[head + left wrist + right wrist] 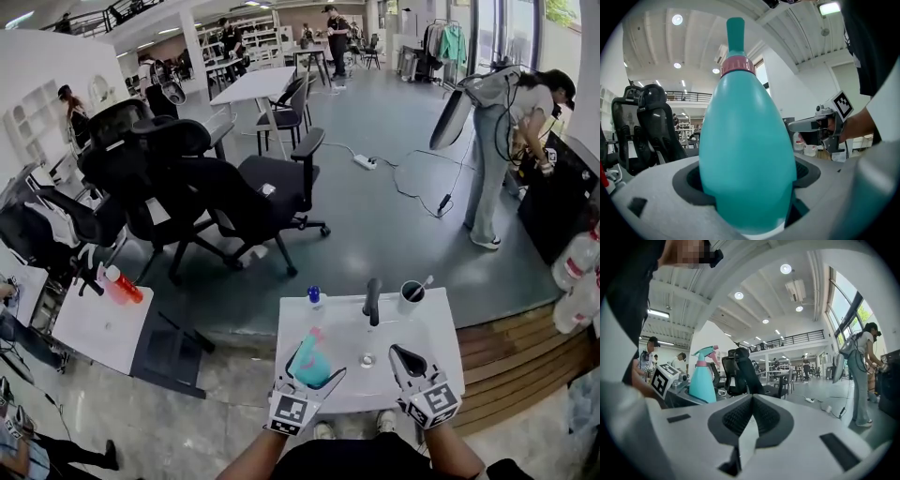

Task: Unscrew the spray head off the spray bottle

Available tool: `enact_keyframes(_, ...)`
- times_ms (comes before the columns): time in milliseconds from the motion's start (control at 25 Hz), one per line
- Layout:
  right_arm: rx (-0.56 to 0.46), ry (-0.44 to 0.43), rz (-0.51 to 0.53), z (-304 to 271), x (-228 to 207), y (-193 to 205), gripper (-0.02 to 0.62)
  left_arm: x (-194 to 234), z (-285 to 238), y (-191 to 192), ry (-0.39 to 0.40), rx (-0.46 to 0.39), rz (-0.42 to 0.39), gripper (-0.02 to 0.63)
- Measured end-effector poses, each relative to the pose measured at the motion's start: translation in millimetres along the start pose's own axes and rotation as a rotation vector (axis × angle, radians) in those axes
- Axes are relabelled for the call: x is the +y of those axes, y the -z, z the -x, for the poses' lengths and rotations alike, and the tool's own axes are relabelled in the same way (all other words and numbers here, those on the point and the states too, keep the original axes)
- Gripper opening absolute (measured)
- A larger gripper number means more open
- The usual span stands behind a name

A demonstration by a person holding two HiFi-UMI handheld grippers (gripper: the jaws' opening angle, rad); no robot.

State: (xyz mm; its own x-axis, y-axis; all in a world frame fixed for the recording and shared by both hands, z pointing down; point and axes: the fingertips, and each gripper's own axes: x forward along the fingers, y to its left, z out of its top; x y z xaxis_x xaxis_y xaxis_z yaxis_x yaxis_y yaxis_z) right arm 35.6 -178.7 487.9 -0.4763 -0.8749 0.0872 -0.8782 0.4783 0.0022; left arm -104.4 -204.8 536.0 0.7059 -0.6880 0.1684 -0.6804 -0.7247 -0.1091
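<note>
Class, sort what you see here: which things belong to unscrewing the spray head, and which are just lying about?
Belong to the job: spray bottle, its spray head, left gripper holding it, right gripper, shut and empty.
Lying about: cup, blue-capped bottle, red bottle, office chairs.

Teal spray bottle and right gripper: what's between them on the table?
Head view: a small round greyish thing, too small to name, lies on the white table between the teal spray bottle and the right gripper.
</note>
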Motion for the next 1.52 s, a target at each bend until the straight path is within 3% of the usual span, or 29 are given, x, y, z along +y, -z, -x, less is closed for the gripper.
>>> enact_keyframes(600, -0.011, -0.277, 0.011, -11.2, -15.3, -25.1, 0.015, -7.3, -50.1, -7.5, -0.105, 0.026, 0.011, 0.465)
enact_keyframes(800, -0.046, -0.386, -0.002, -5.1, -9.4, -32.8, 0.185, -16.0, -59.0, -8.6, -0.114, 0.042, 0.009, 0.465)
enact_keyframes(1000, -0.077, -0.467, -0.039, 0.3, 1.9, -43.3, 0.237, -23.8, -65.3, -8.1, -0.117, 0.051, 0.001, 0.465)
enact_keyframes(1280, -0.097, -0.571, -0.067, 7.0, 22.6, -56.4, 0.238, -34.0, -73.6, -8.5, -0.123, 0.057, -0.015, 0.465)
enact_keyframes(1520, -0.089, -0.586, -0.071, -0.3, 31.3, -60.4, 0.232, -42.8, -79.5, -9.3, -0.11, 0.063, -0.042, 0.465)
